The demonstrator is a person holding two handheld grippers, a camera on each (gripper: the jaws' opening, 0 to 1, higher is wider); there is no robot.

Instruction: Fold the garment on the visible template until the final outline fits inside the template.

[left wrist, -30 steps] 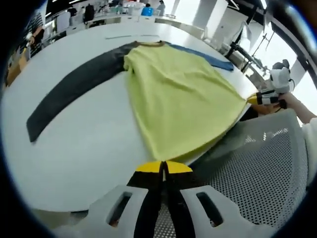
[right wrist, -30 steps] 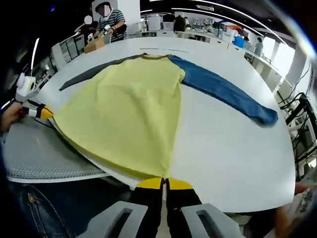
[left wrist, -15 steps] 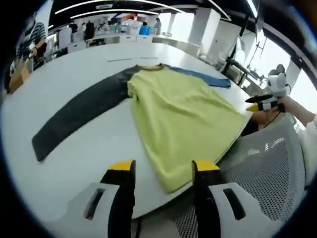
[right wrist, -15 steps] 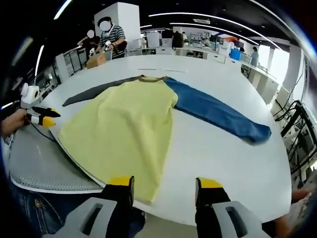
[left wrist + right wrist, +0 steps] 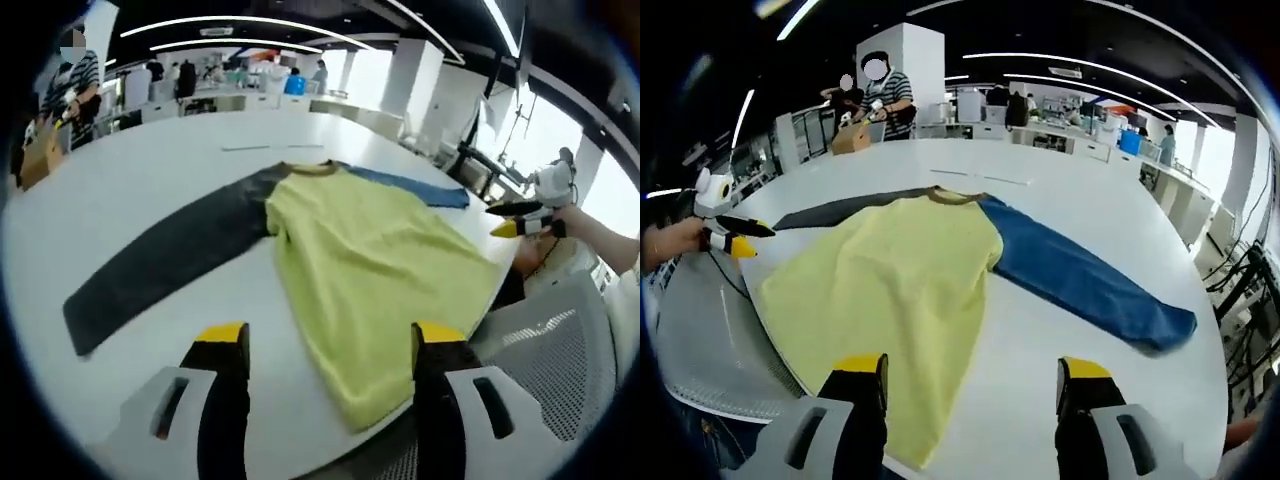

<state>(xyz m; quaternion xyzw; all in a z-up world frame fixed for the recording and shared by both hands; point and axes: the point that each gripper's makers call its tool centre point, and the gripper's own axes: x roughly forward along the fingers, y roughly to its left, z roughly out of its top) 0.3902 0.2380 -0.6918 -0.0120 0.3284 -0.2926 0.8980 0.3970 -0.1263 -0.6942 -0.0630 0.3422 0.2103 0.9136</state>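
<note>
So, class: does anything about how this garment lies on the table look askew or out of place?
Yes. The yellow garment's hem hangs over the white table's near edge, and its sleeves don't match: one grey, one blue.

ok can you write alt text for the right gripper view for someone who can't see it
A long-sleeved garment lies flat on a white table: yellow-green body, blue sleeve stretched right, dark grey sleeve to the left. The right gripper frames the hem, jaws open, holding nothing. The left gripper shows at the left edge.
</note>
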